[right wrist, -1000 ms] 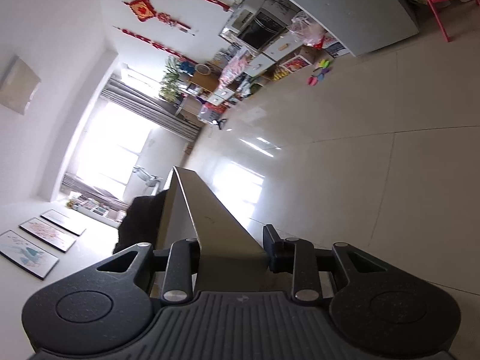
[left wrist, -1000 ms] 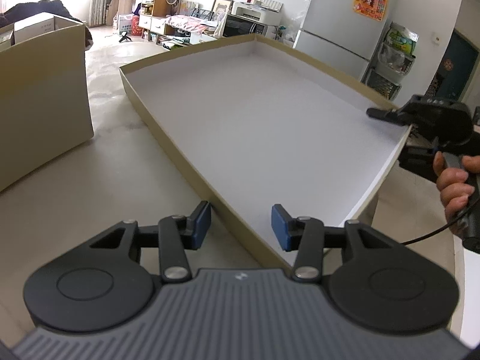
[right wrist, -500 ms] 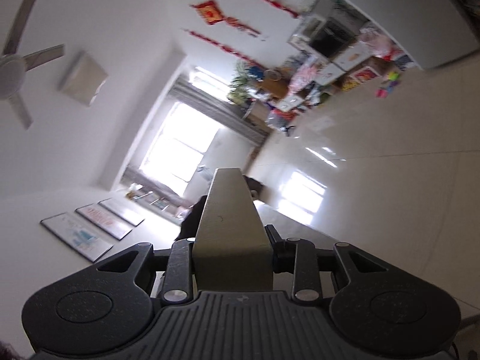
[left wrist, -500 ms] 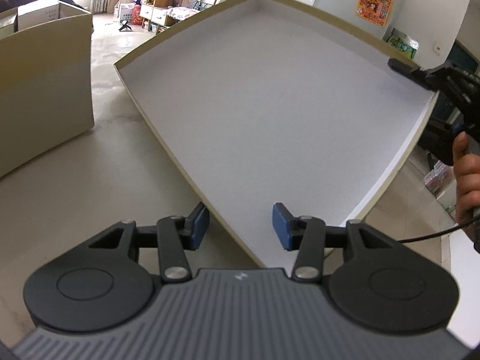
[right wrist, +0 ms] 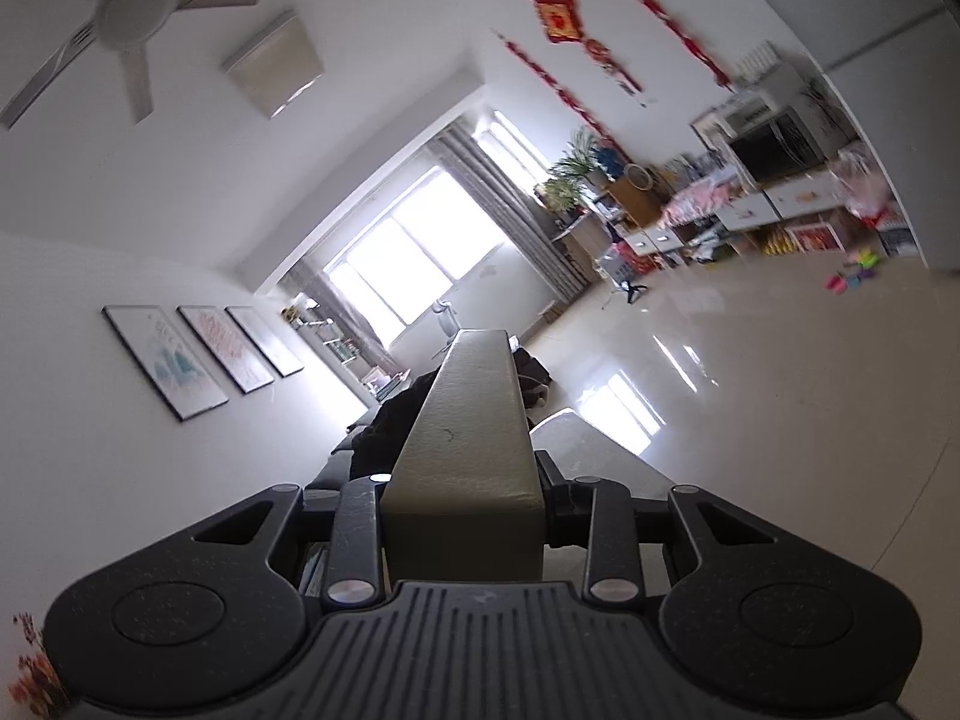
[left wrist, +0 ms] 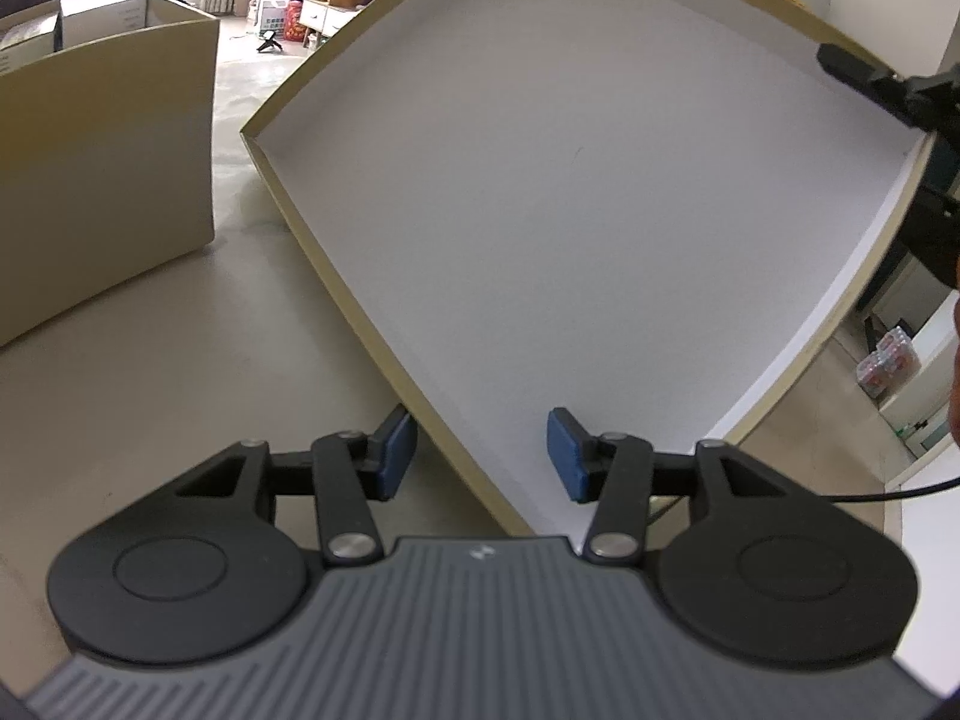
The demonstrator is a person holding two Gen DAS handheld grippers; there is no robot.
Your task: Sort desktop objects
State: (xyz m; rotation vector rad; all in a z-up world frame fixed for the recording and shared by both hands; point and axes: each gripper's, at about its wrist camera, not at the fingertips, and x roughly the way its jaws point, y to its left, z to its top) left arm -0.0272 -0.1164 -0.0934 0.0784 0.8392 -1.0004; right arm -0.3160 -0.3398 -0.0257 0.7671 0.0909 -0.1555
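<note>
A large shallow box lid [left wrist: 570, 210], khaki outside and white inside, stands tilted up off the beige tabletop [left wrist: 180, 396] with its right side raised. My left gripper [left wrist: 483, 456] straddles the lid's near wall; its blue pads [left wrist: 397, 450] stand apart from the wall, and its jaws are opening. At the upper right, my right gripper [left wrist: 870, 81] clamps the lid's raised rim. In the right wrist view the right gripper [right wrist: 465, 480] is shut on that khaki rim [right wrist: 474, 396], which runs away from the camera.
A tall brown cardboard box [left wrist: 102, 180] stands on the table to the left, with white cartons inside. The table's right edge drops to the floor beside the lid. A ceiling fan [right wrist: 129, 18] and a window show beyond the right gripper.
The lid has tipped up much more steeply, its right side lifted by the right gripper, which rose and rolled. The left jaws have spread slightly around the near wall.
</note>
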